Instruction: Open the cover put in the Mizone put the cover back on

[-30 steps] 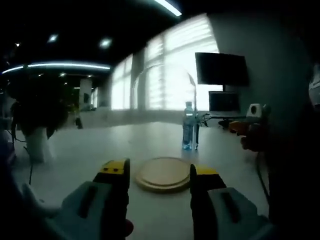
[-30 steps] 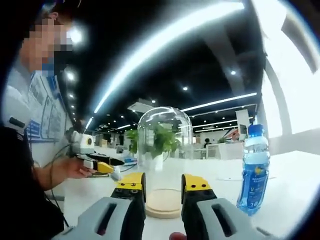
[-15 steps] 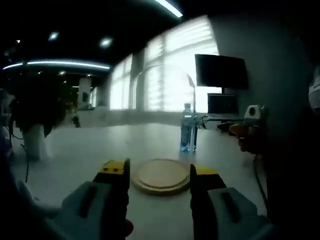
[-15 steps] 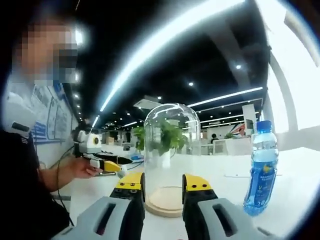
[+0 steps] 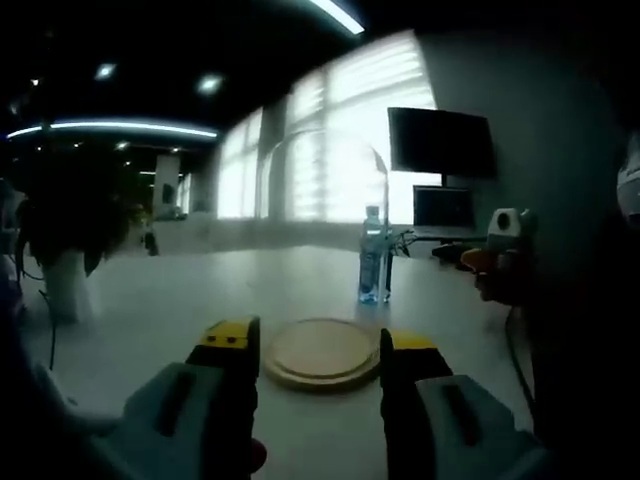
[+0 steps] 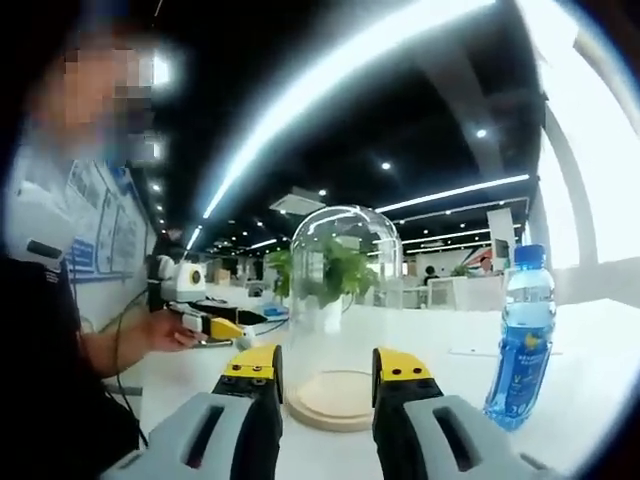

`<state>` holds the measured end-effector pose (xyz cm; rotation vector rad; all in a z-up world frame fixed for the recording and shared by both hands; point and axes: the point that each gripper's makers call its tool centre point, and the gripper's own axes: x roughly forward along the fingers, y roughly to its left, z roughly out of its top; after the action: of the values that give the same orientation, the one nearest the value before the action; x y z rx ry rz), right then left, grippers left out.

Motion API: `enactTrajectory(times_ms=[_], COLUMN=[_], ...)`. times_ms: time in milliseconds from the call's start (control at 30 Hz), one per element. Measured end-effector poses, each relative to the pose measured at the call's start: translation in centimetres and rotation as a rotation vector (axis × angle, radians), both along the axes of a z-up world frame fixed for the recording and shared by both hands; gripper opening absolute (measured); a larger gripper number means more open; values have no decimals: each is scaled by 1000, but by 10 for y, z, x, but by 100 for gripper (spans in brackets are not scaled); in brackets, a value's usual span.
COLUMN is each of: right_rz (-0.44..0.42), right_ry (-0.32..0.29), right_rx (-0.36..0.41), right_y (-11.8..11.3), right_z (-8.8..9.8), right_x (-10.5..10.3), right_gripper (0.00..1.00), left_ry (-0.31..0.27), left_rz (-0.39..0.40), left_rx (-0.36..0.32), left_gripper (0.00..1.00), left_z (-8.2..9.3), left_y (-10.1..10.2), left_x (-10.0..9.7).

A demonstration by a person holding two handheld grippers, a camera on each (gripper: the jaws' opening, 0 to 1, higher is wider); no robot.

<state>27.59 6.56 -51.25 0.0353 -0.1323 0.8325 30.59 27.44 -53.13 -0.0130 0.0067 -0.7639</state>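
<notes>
A clear glass dome cover [image 6: 345, 290] stands on a round wooden base [image 6: 322, 408] on the white table. In the left gripper view the dome [image 5: 325, 200] shows faintly above the base [image 5: 322, 352]. A Mizone bottle [image 6: 525, 345] with a blue cap stands upright to the right of the dome, and it stands beyond the base [image 5: 372, 255] in the left gripper view. My right gripper [image 6: 325, 365] is open, just short of the dome's foot. My left gripper [image 5: 318, 340] is open too, close in front of the base, with nothing held.
A person [image 6: 40, 330] stands at the left, with a hand on the left gripper [image 6: 215, 328]. A potted plant [image 5: 65, 240] stands on the table at the left. A dark monitor [image 5: 440, 140] hangs behind the bottle. The white tabletop [image 5: 200, 290] spreads around the base.
My right gripper's jaws have spread a little wider. Both cameras have shifted slightly; the dome, the base and the bottle stay where they were.
</notes>
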Motion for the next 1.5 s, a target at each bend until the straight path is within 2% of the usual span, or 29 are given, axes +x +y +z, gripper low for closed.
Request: enactTrajectory(times_ms=[333, 667, 1200, 1500], right_rz=[10, 24, 47, 68], right_ry=[7, 17, 9, 15], right_rx=[12, 5, -10, -27], right_y=[-1, 0, 6, 12], right_z=[2, 1, 9, 11], right_x=[1, 2, 13, 19], right_gripper=[30, 36, 38, 41], left_ry=[6, 6, -12, -13], left_rz=[-8, -12, -27, -52], left_rx=[-3, -12, 15, -8], left_gripper=[42, 42, 43, 45], left_z=[-1, 1, 9, 15], left_y=[-2, -1, -4, -4], left_x=[2, 2, 10, 13])
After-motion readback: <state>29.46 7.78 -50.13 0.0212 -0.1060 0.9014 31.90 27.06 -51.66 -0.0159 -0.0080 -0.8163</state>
